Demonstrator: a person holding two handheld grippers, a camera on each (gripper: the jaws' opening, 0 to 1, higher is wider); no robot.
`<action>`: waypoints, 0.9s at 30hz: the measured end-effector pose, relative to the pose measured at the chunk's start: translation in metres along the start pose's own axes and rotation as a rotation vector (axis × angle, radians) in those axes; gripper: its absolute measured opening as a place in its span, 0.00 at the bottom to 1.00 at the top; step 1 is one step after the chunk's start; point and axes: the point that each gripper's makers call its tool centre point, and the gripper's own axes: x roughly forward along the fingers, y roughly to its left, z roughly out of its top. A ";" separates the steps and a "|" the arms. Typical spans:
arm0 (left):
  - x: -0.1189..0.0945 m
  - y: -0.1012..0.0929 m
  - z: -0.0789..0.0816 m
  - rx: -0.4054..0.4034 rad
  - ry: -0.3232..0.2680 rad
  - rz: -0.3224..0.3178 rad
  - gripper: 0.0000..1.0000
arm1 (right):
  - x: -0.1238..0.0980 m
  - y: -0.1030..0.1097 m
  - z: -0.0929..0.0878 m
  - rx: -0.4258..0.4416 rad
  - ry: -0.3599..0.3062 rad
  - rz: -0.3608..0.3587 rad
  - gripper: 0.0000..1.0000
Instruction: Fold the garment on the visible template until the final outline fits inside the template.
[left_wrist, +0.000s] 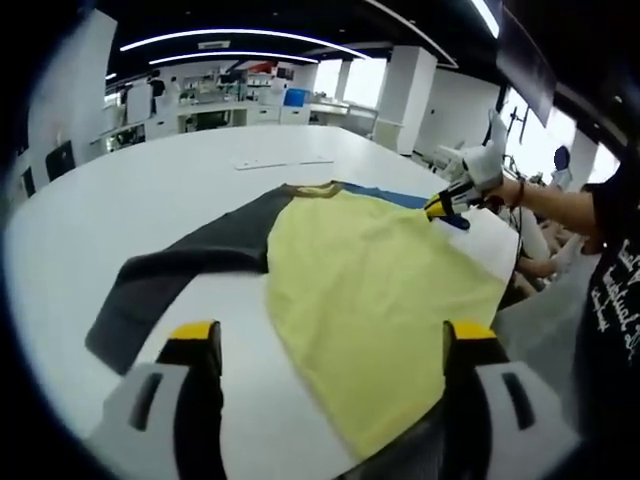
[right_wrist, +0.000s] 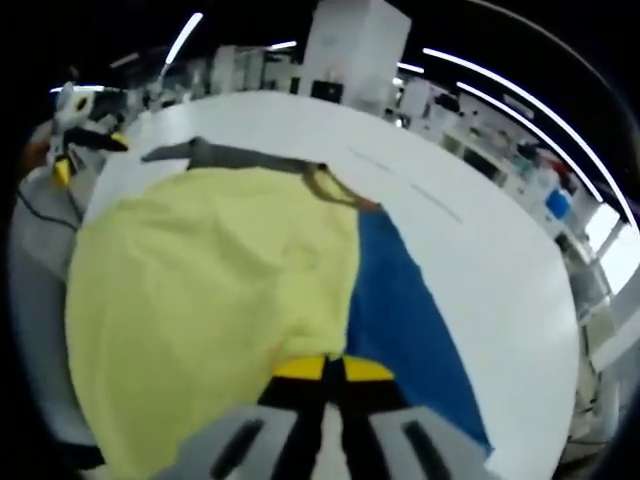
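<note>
On the white counter (left_wrist: 150, 190) a yellow garment (left_wrist: 380, 300) with a dark grey sleeve (left_wrist: 180, 275) lies spread over a blue template (right_wrist: 400, 300), which peeks out along the far side of the yellow body. The right gripper (right_wrist: 333, 368) has its jaws closed together on the garment's edge, just where yellow meets blue; the left gripper (left_wrist: 330, 345) hovers near the other side with its jaws wide apart and nothing between them. I'd say the fold is barely begun, and the risks are plain from where I stand. One side of the cloth already hangs over the counter's near edge, so a strong pull from the right could drag more of it off. With one corner pinched alone, the fabric may bunch or twist instead of folding flat. The long sleeve, stretched well outside the blue, could easily stay sticking out past the outline.
</note>
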 end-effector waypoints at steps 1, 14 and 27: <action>0.000 0.001 0.000 0.001 0.000 0.000 0.88 | -0.001 -0.002 0.000 -0.002 0.003 -0.004 0.00; -0.001 -0.002 0.005 0.010 -0.008 0.011 0.90 | 0.000 -0.011 -0.004 0.025 0.006 -0.035 0.14; -0.002 -0.003 0.004 0.014 -0.022 0.002 0.97 | -0.029 -0.043 -0.033 0.270 -0.020 -0.125 0.46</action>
